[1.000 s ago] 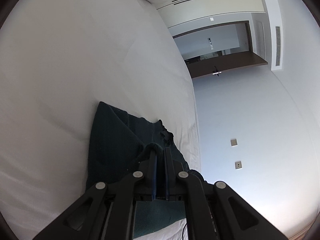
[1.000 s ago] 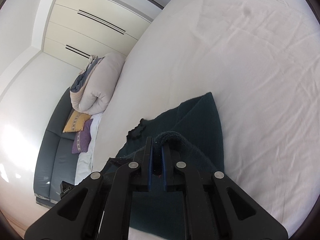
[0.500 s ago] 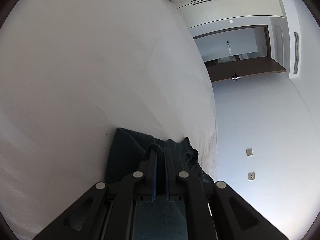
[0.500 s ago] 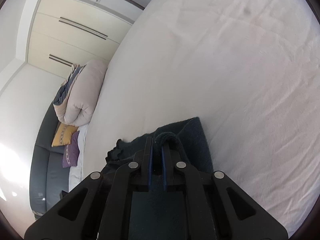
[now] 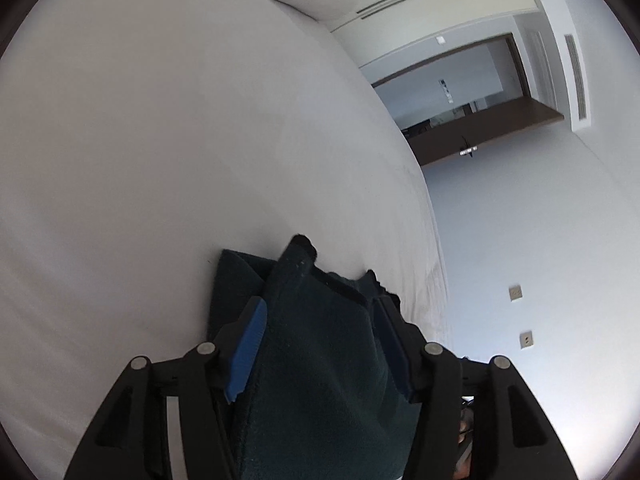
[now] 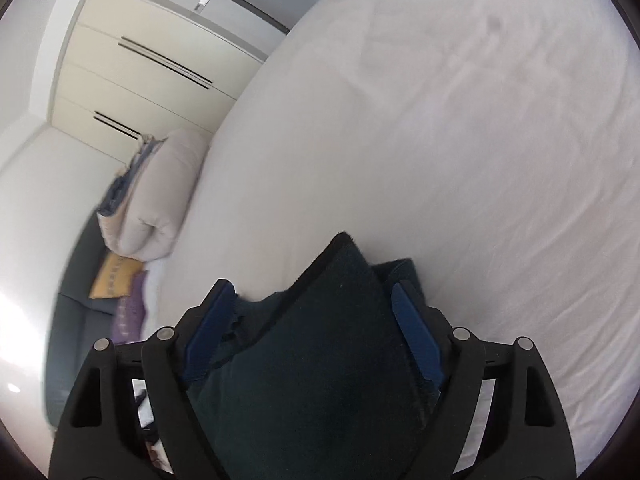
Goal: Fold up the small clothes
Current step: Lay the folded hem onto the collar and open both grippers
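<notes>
I am holding my left gripper (image 5: pixel 320 344) with its jaws spread wide, and the dark teal garment (image 5: pixel 316 360) is lying between them, its folded edge poking out just past my fingertips. My right gripper (image 6: pixel 316 320) is spread wide as well, and the same thick, fleecy cloth is sitting between its blue pads (image 6: pixel 416 340), with one pointed corner sticking up ahead of the jaws. Neither set of pads appears to be pressing the fabric; whether the cloth is brushing them I cannot tell. Beyond both sets of fingertips the white bed sheet (image 6: pixel 460 160) is stretching away, and part of the garment is resting on it just ahead of my left jaws.

I am judging that the fold is laid and I am letting go. The risk from here is in backing away: the pile looks plush enough to drag on a pad, and that would pull the upper layer askew or flip the raised corner open. The bulky fold may also spring back once nothing is weighing on it. Pulling back at an angle could hook the loose ragged edge near my right gripper's left pad.

I am seeing no brand, label or readable writing on the garment or anywhere in either view.
</notes>
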The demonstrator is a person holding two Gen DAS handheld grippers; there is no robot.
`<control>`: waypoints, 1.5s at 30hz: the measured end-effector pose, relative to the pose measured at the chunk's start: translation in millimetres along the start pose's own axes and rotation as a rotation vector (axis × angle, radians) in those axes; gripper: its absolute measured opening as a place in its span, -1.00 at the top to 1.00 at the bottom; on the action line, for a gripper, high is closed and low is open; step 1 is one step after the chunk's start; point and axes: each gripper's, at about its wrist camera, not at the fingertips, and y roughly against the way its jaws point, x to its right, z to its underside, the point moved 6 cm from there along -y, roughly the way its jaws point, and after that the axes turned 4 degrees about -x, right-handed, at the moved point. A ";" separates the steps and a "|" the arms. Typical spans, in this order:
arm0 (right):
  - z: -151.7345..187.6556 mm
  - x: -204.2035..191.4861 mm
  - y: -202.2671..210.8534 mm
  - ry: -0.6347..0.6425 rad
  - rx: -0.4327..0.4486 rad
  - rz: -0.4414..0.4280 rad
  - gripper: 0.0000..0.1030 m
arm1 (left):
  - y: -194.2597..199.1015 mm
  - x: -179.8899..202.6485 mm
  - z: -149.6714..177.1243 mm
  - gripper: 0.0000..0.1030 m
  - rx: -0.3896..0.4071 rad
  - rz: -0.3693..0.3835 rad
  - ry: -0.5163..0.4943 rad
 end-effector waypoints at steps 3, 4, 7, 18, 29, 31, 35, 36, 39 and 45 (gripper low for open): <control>10.9 -15.5 10.2 0.046 -0.005 -0.002 -0.56 | -1.9 9.4 16.3 -0.12 0.003 -0.088 -0.111; 17.3 -21.1 15.6 0.081 -0.005 0.009 -0.56 | -1.7 7.9 20.2 -0.12 0.006 -0.105 -0.134; 39.5 -29.6 26.8 0.184 0.000 0.068 -0.56 | 0.8 -4.2 34.6 -0.12 -0.006 -0.141 -0.165; 87.0 -12.6 63.5 0.260 0.023 0.168 -0.56 | -15.3 12.9 13.0 -0.12 -0.020 -0.236 -0.288; 88.8 2.3 55.9 0.253 0.002 0.171 -0.56 | -37.0 -1.4 -0.1 -0.35 0.011 -0.433 -0.366; 90.0 3.4 54.5 0.248 -0.004 0.169 -0.56 | -38.9 1.7 -0.4 -0.39 0.021 -0.450 -0.394; 90.3 2.3 53.1 0.269 -0.005 0.179 -0.56 | -45.3 6.3 -0.3 0.10 0.014 -0.450 -0.436; 90.2 2.2 52.6 0.275 -0.005 0.181 -0.56 | -47.3 5.9 -0.6 0.54 0.004 -0.465 -0.442; 89.6 4.6 50.5 0.275 -0.008 0.185 -0.56 | -47.9 6.2 0.5 0.72 0.008 -0.487 -0.455; 94.0 9.5 41.1 0.267 -0.030 0.181 -0.56 | -52.4 8.4 5.2 0.30 0.001 -0.509 -0.497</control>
